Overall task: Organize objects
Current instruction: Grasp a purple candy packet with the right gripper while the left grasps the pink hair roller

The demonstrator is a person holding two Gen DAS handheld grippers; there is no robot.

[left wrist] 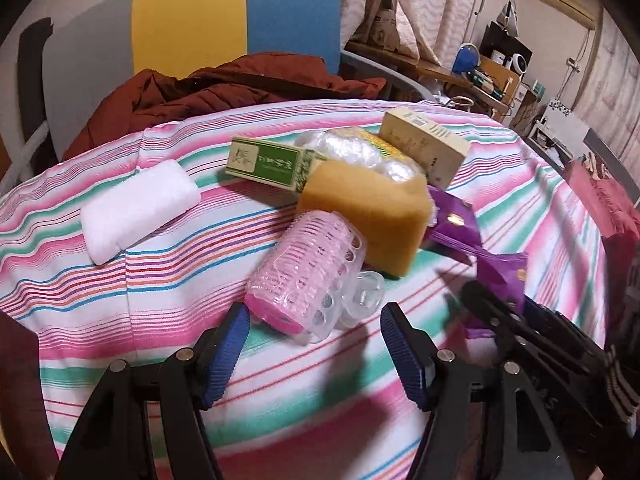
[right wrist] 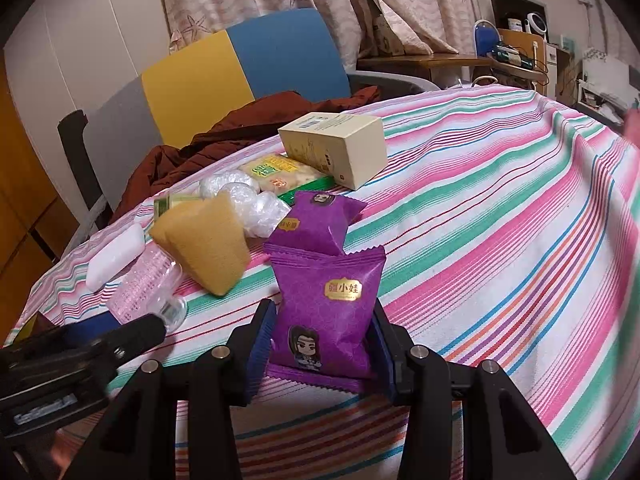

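On the striped tablecloth [left wrist: 120,320] lies a heap of small objects. My right gripper [right wrist: 324,336] is shut on a purple snack packet [right wrist: 326,312], squeezing its sides; a second purple packet [right wrist: 318,222] lies just behind it. My left gripper [left wrist: 316,328] is open, its blue pads to either side of the near end of a pink hair roller in a clear case [left wrist: 308,272], not touching it. A tan sponge [left wrist: 368,216], a green box [left wrist: 268,164], a cream box [left wrist: 424,144], crumpled clear plastic [left wrist: 360,152] and a white pad [left wrist: 136,208] lie beyond.
A chair with a grey, yellow and blue back [left wrist: 192,20] stands behind the table, a dark red jacket [left wrist: 224,88] draped on it. A cluttered desk [left wrist: 492,76] and curtains fill the back right. The tablecloth's right half [right wrist: 500,208] holds nothing.
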